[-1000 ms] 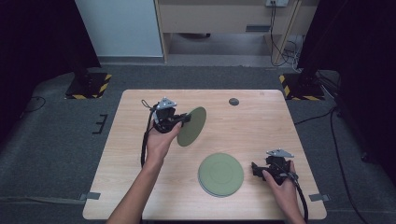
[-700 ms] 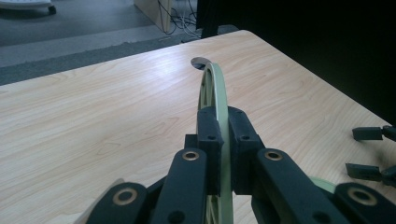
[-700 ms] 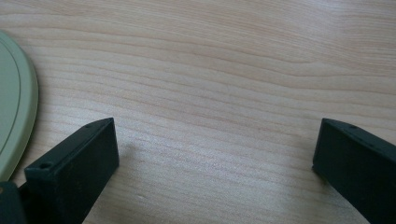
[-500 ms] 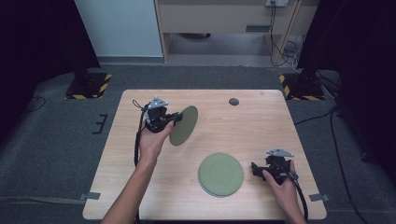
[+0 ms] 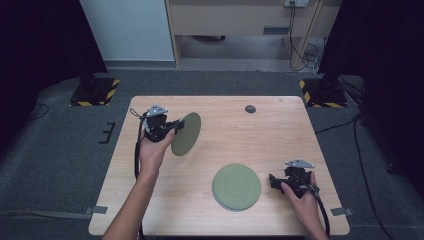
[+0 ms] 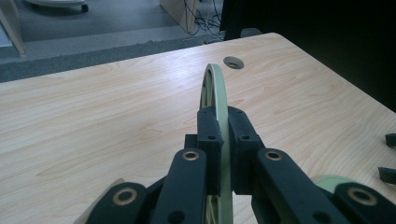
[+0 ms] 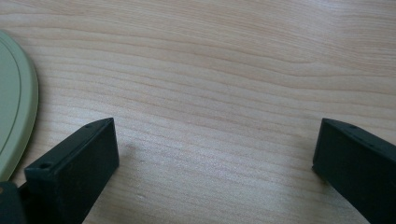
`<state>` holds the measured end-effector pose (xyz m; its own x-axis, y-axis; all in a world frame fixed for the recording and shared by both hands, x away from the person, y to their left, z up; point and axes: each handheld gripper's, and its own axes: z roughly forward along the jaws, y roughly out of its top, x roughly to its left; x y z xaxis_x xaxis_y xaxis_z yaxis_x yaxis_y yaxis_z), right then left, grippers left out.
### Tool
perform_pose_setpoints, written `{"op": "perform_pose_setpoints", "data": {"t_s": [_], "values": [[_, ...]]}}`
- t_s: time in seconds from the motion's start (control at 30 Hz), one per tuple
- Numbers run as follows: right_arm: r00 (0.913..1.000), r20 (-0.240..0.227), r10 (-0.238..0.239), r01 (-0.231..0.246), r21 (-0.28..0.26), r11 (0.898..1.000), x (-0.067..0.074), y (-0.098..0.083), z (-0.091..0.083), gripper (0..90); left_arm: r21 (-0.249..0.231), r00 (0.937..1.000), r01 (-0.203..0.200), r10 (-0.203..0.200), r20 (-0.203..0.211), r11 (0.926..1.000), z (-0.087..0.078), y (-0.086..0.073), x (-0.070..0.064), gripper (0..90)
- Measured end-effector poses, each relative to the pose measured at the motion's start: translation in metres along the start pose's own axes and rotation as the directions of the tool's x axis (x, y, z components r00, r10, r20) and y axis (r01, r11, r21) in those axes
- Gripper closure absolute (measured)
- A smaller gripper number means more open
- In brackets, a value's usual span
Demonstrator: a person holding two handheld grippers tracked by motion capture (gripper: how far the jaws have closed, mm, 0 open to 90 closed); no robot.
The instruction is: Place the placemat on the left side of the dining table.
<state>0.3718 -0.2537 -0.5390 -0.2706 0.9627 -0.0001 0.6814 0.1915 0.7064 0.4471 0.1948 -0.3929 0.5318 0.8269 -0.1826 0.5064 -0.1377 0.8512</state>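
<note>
Left tool (image 5: 172, 127) is pinching the lifted plate (image 5: 186, 133) by its rim, pads pressed on either face; in the left gripper view the lifted plate (image 6: 214, 100) stands on edge between the jaws, its flat faces turned sideways and its rim running away from the camera toward the grommet hole (image 6: 233, 62). The plate is off the counter (image 5: 165, 210), held tilted up above its left-centre part. The relation that matters: the plate stack (image 5: 236, 186) lies toward the near-right of the held plate, well apart from it, flat on the counter, so any set-down there likely means a sweep toward the person's right and near edge plus a roll from edge-on to flat. Right tool (image 5: 274, 182) sits just beside the stack on its right side, jaws spread wide with nothing between them; in the right gripper view the stack rim (image 7: 16, 112) shows just beside one of its jaws, bare wood in the gap. The right tool is the nearer one to the stack and could crowd a landing from that side. The grommet hole (image 5: 250, 108) is far beyond the stack, out of the path. Nothing else stands between plate and stack.
</note>
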Motion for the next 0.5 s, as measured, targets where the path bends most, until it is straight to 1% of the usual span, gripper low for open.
{"op": "perform_pose_setpoints", "data": {"t_s": [0.4, 0.5], "values": [[1.0000, 0.000, 0.000, 0.000, 0.000, 1.000, 0.000, 0.000, 0.000, 0.7, 0.001, 0.9993, 0.029, -0.029, -0.026, 0.9996, -0.004, -0.006, 0.014, 85.1], [1.0000, 0.000, 0.000, 0.000, 0.000, 1.000, 0.000, 0.000, 0.000, 0.6, 0.004, 0.9991, 0.030, -0.030, -0.030, 0.9995, -0.004, -0.009, 0.016, 85.1]]}}
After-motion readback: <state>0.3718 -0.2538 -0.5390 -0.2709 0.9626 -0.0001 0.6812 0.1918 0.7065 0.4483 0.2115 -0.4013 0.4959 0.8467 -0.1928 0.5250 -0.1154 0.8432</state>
